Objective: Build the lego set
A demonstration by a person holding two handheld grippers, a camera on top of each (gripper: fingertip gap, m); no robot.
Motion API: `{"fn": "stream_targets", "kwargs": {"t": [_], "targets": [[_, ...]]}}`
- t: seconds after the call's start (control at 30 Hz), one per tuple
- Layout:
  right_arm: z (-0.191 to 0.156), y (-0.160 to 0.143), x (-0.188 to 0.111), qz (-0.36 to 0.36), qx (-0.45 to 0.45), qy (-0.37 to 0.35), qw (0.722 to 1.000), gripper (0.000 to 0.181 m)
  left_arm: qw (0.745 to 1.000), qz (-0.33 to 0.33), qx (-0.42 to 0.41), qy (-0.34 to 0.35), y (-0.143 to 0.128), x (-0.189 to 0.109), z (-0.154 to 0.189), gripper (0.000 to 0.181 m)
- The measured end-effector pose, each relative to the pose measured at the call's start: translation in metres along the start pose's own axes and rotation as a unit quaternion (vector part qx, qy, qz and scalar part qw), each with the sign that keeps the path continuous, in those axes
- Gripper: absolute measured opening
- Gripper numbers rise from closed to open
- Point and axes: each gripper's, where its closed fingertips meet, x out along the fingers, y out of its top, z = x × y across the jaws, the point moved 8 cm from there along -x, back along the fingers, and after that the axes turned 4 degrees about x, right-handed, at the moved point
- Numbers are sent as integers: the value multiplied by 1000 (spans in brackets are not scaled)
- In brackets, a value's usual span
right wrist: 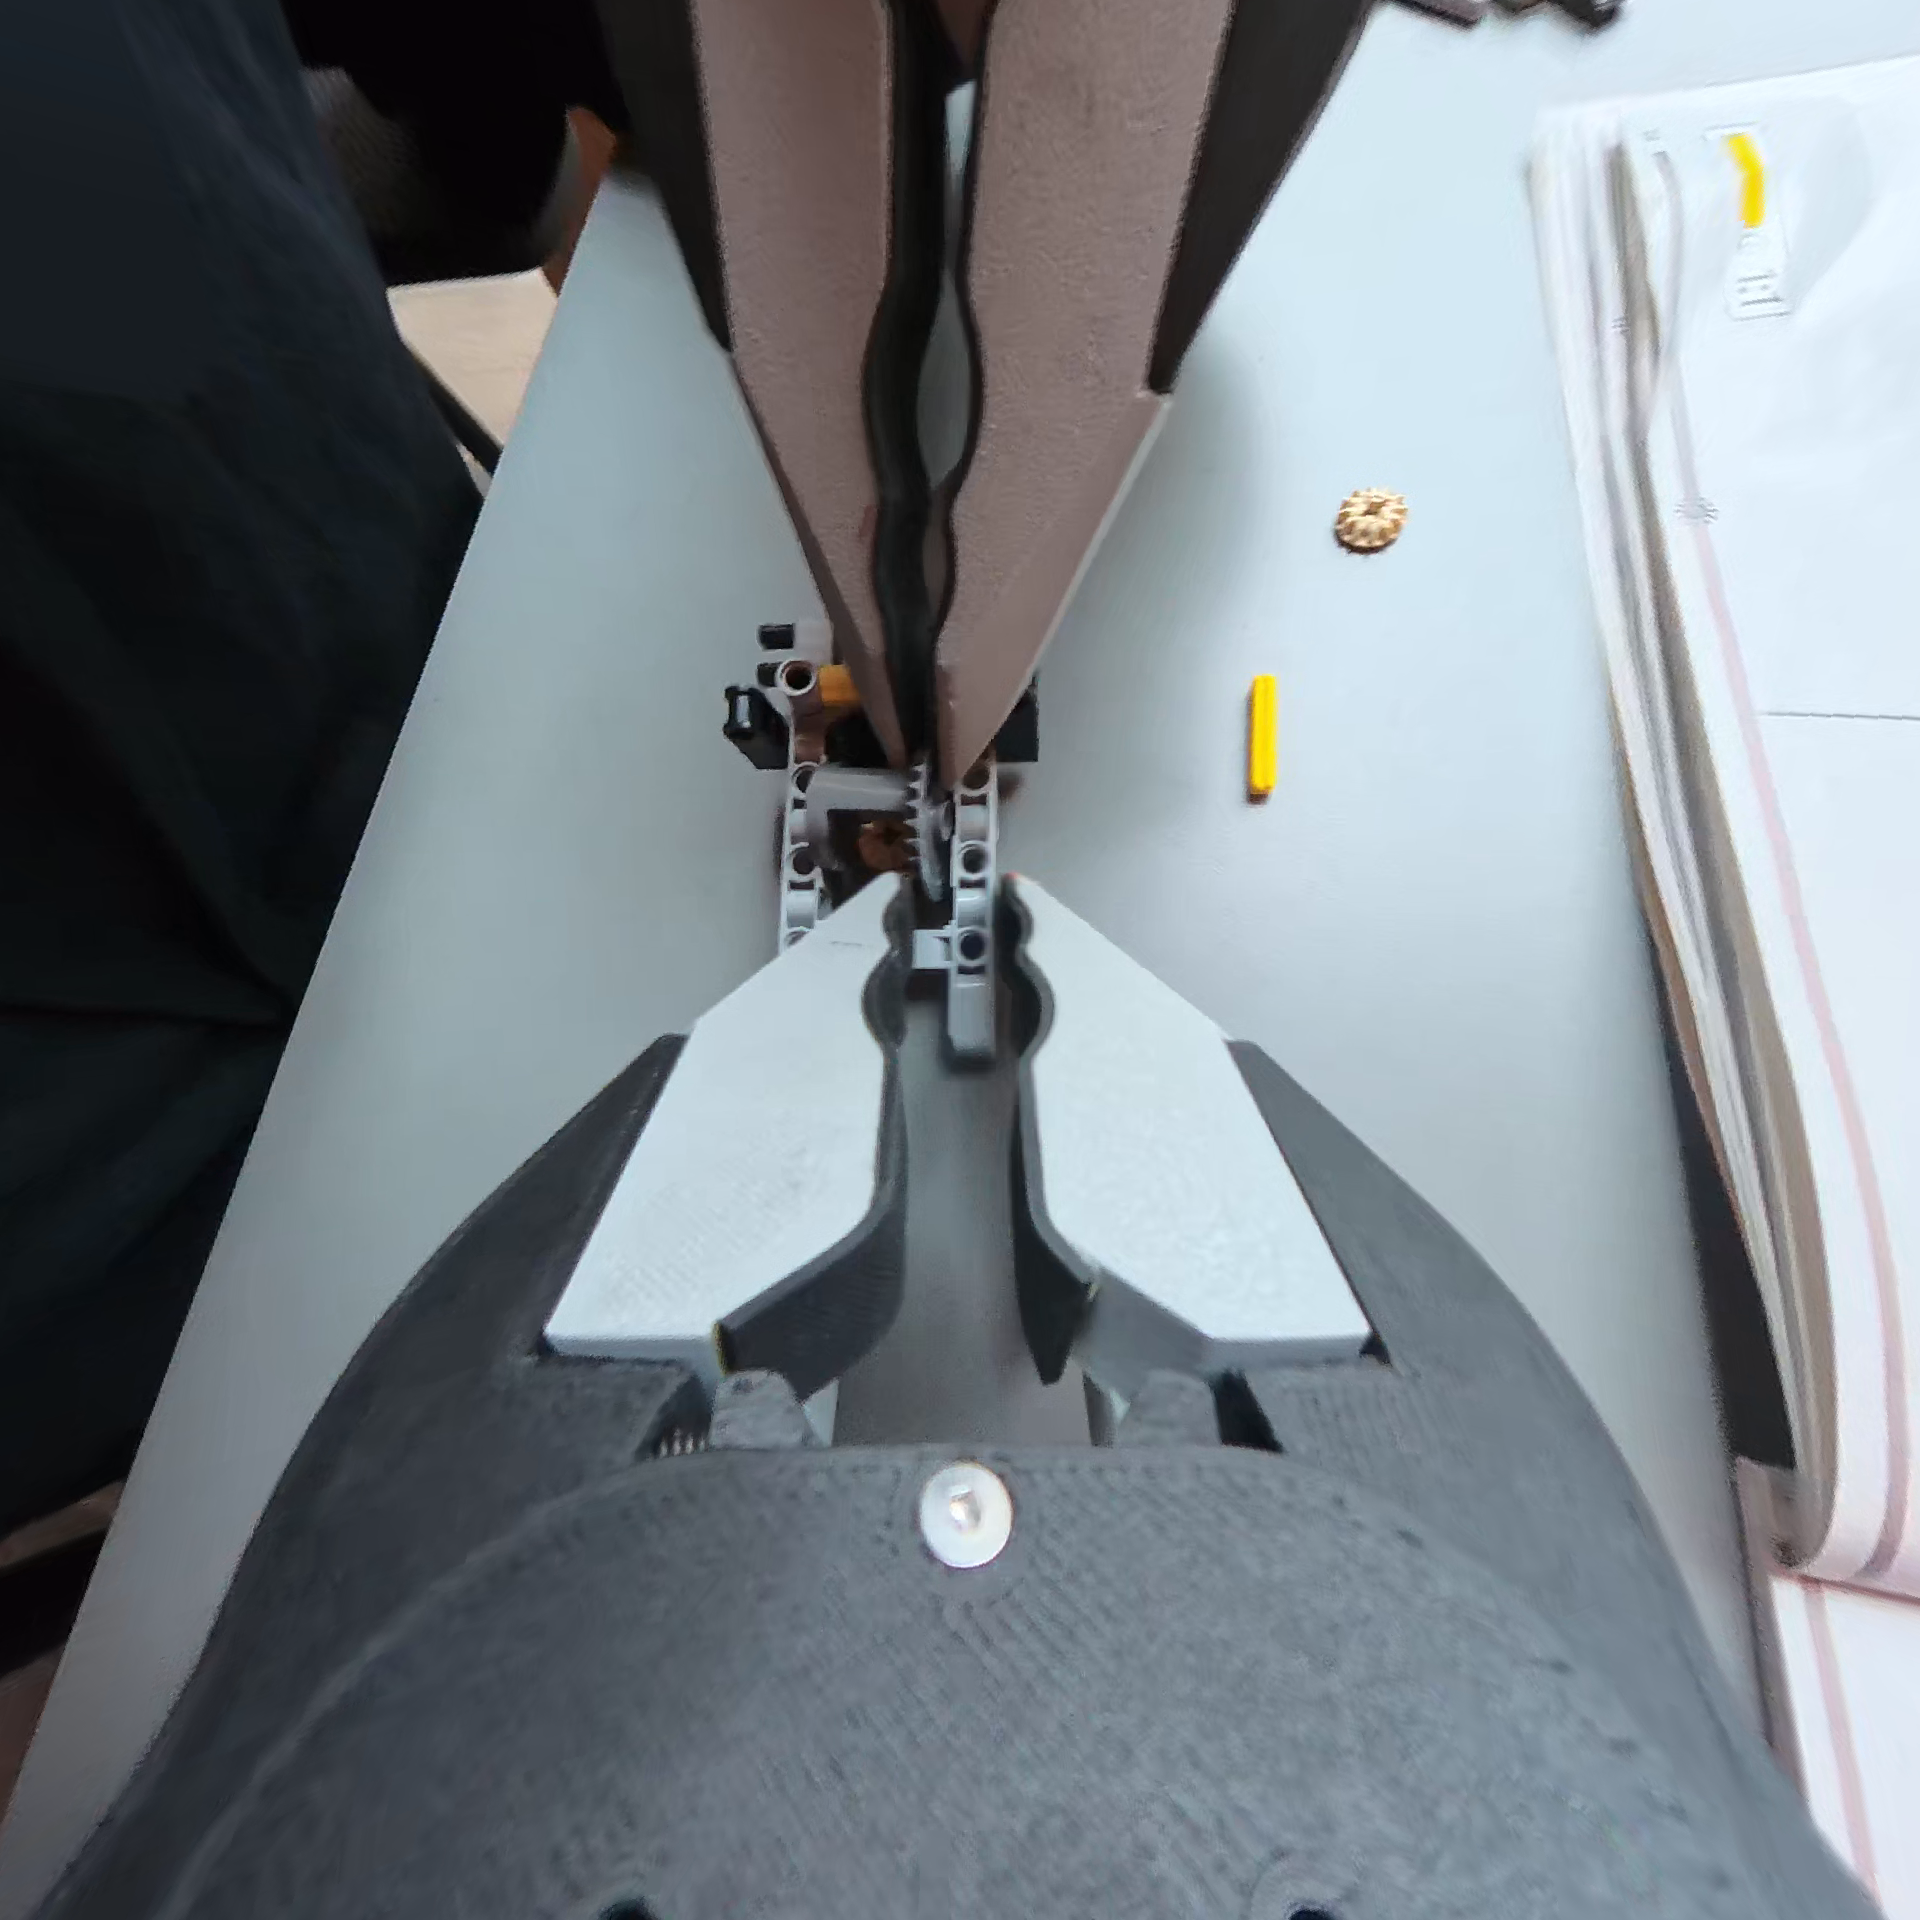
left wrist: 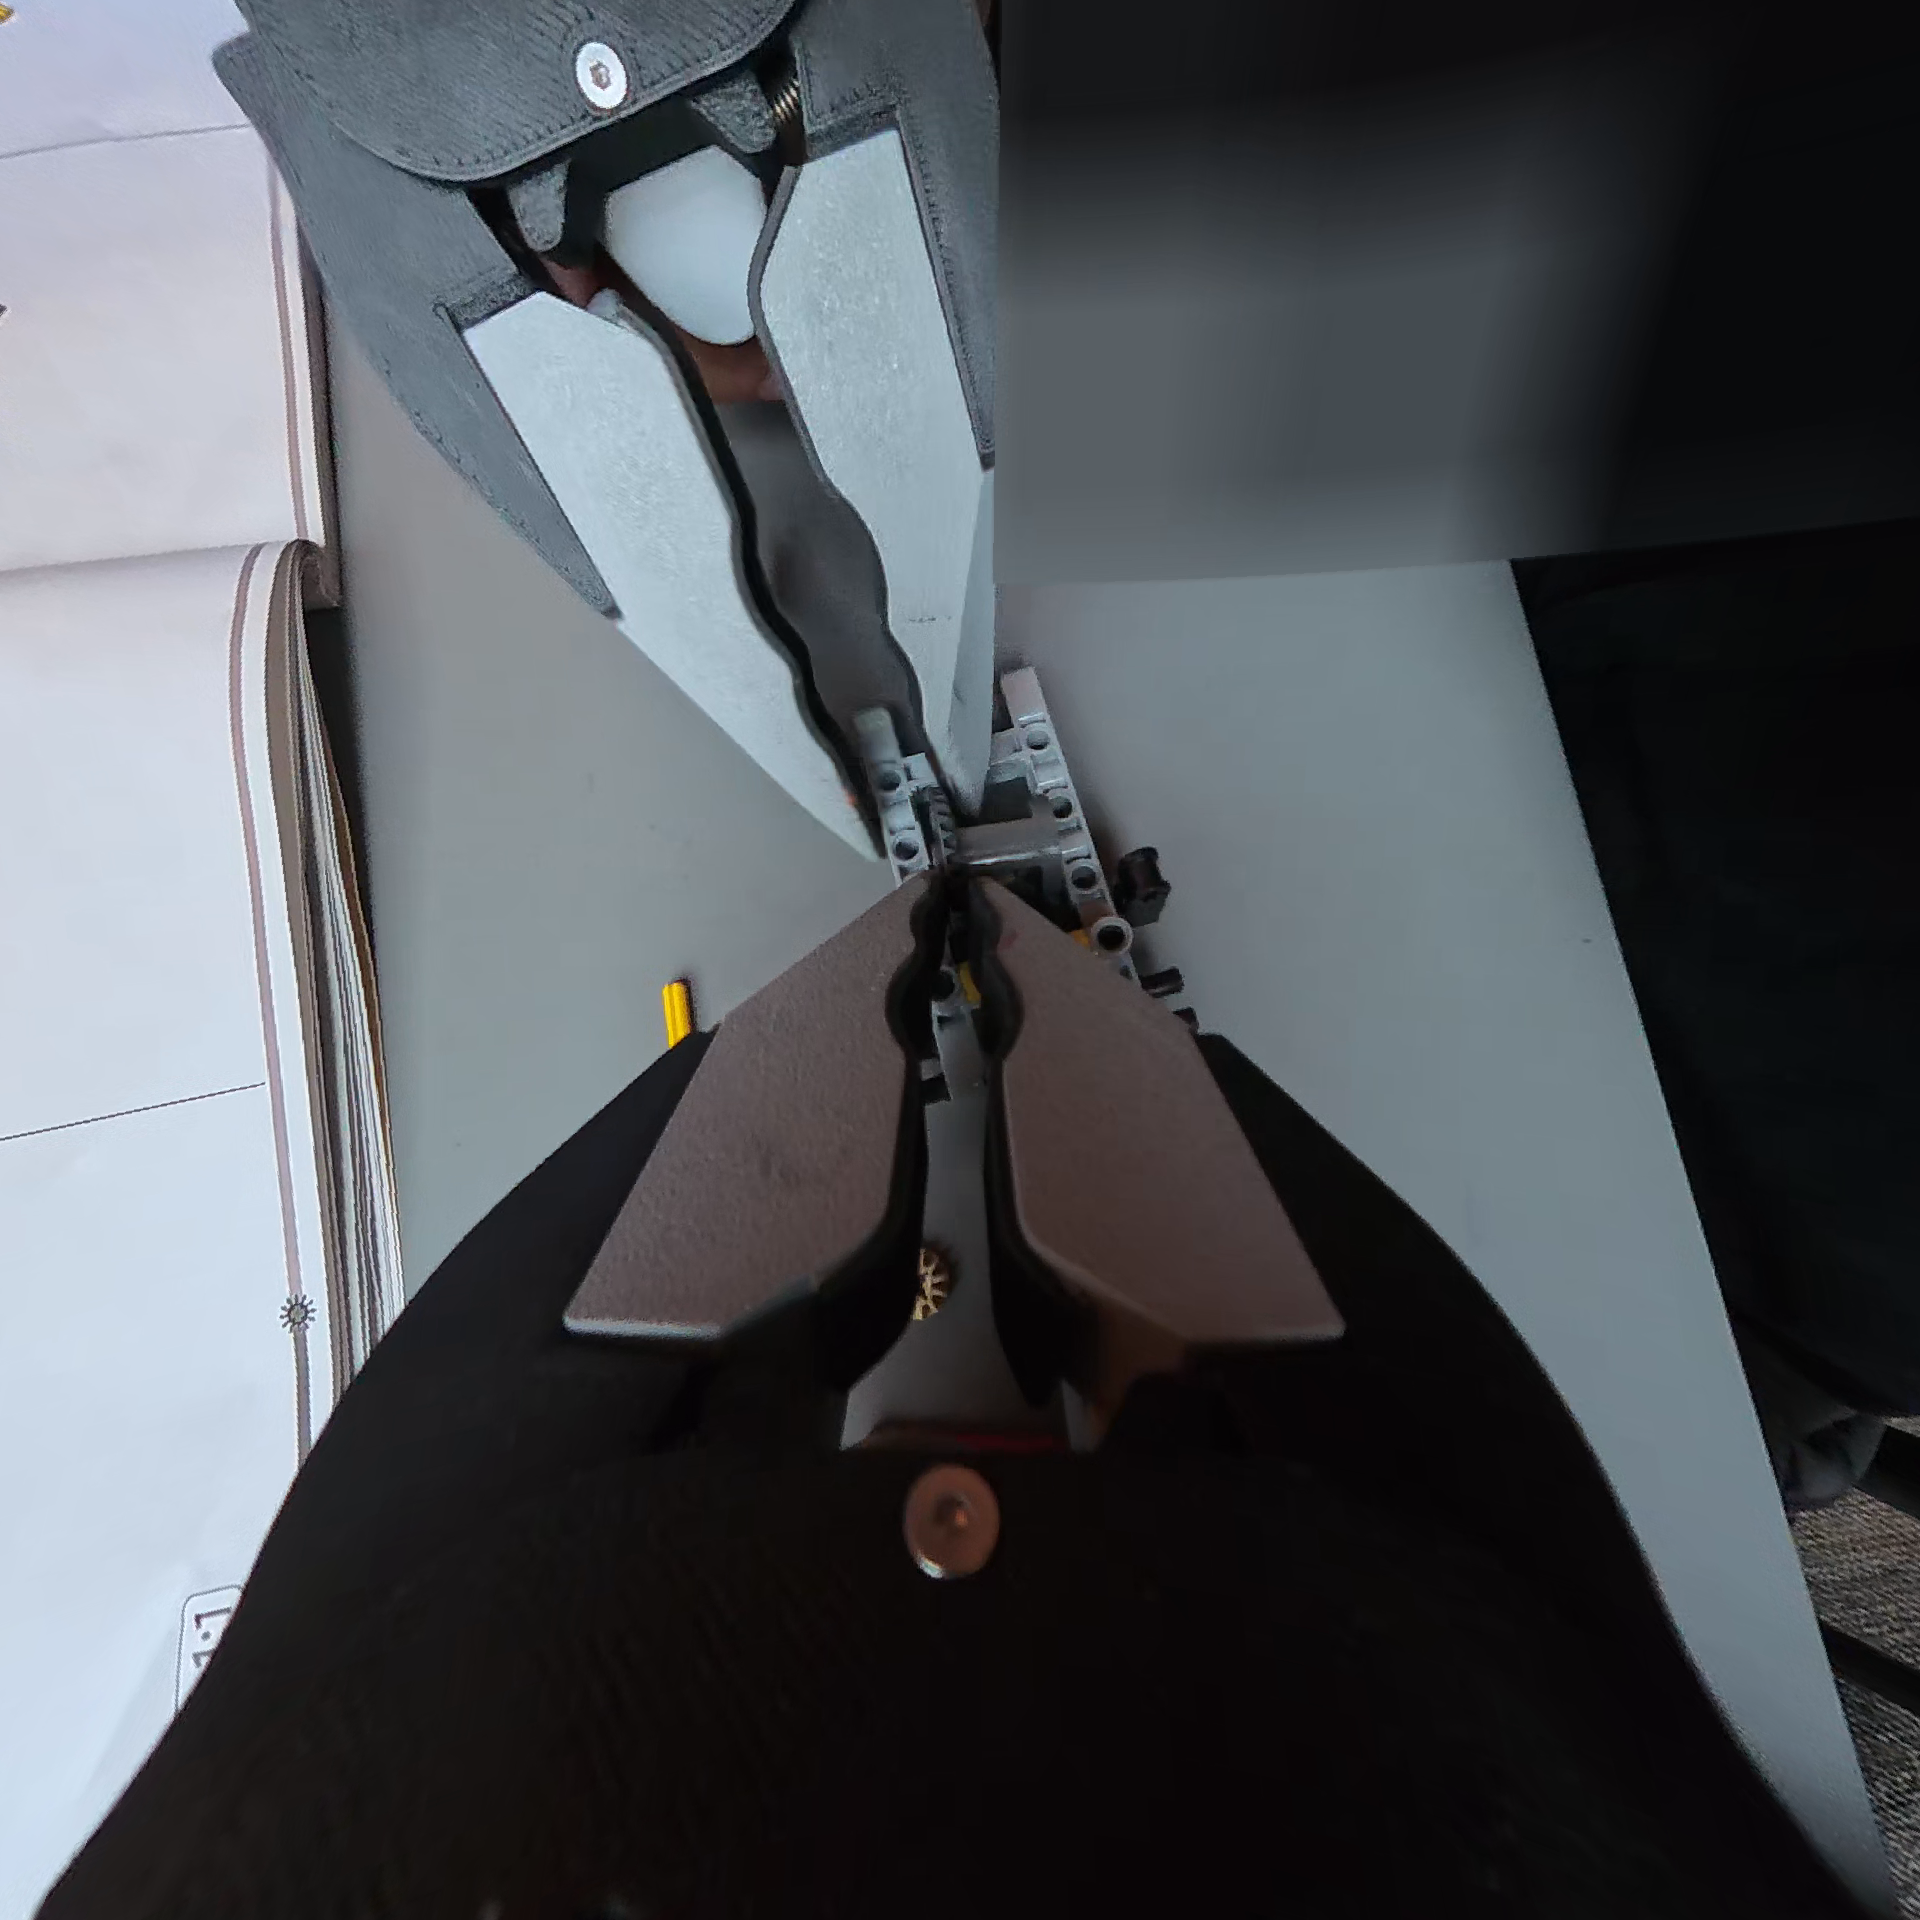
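A small grey lego assembly (left wrist: 1049, 821) of holed beams and black pins rests on the grey table (left wrist: 571, 831). In the right wrist view it (right wrist: 805, 821) carries a dark grey gear (right wrist: 923, 821) between its beams. My left gripper (left wrist: 951, 896), brown-faced, is pinched shut with its tips at that gear; it comes in from the top of the right wrist view (right wrist: 928, 771). My right gripper (right wrist: 958, 896), grey-faced, is shut on a grey beam (right wrist: 971, 977) at the assembly's near end, and shows from above in the left wrist view (left wrist: 916, 821). The two grippers face each other tip to tip.
A yellow axle (right wrist: 1262, 738) and a tan gear (right wrist: 1371, 516) lie loose on the table beside the assembly; both also show in the left wrist view, the axle (left wrist: 677, 1010) and the gear (left wrist: 932, 1283). An open instruction booklet (right wrist: 1766, 727) lies along the table's side. A person in dark clothing (right wrist: 208, 623) is at the table edge. The tips of both grippers are at nearly the same place.
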Motion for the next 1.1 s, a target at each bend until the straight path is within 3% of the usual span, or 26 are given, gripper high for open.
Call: {"fn": "stream_targets", "kwargs": {"t": [0.6, 0.9, 1.1], "targets": [[-11, 4, -4, 4, -69, -87, 994, 7, 1000, 6, -17, -6, -1, -1, -2, 2], [-11, 4, -6, 8, -78, -108, 991, 7, 999, 8, -31, 4, -1, -4, -6, 21], [-12, 4, -7, 11, -82, -114, 990, 7, 999, 8, -48, 2, -3, -4, -9, 22]]}}
